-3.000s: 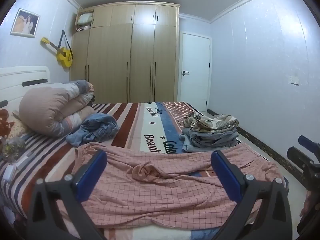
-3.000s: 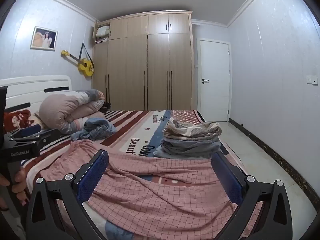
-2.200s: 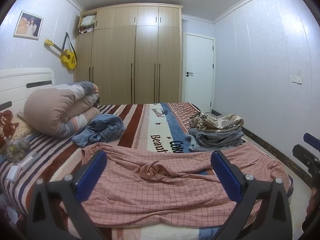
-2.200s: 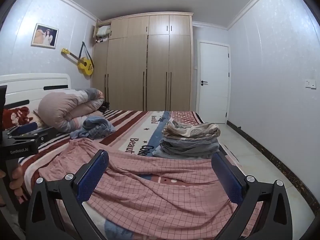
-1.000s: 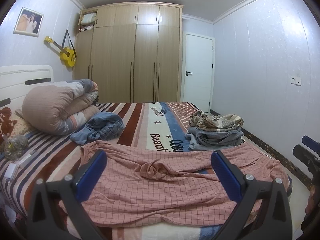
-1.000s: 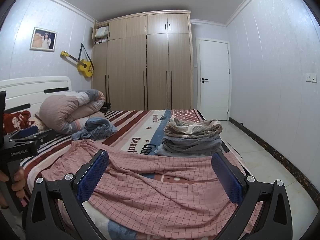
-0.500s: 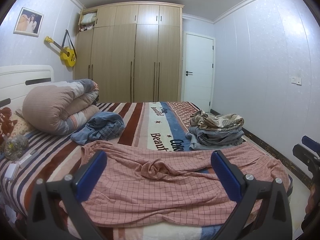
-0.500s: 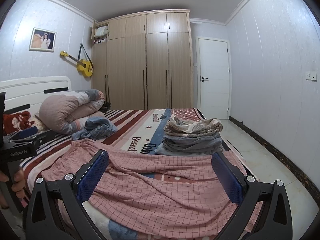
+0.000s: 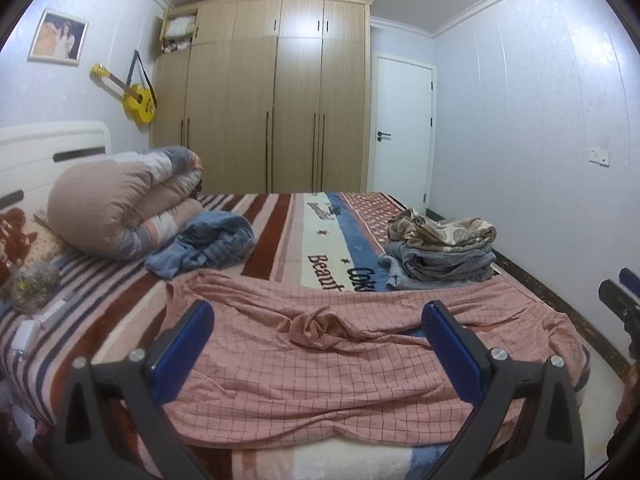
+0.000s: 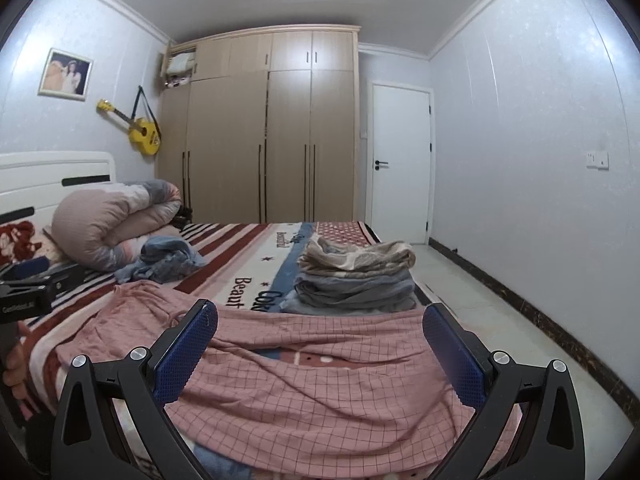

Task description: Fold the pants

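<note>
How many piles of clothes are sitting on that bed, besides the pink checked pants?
2. A neat folded stack sits on the bed's right side, just beyond the pants. A crumpled blue heap lies on the left, beside the rolled duvet. The duvet may hide more.

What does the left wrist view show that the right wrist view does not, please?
Only the left wrist view shows the small white box and the clear bag of dried bits on the bed's left edge, and the right gripper's dark body at its right border. Only the right wrist view shows a hand holding the left gripper's handle, and more bare floor. Both share the pink checked pants spread unfolded, the folded grey and beige stack, the crumpled blue garment, the rolled quilt and open jaws.
</note>
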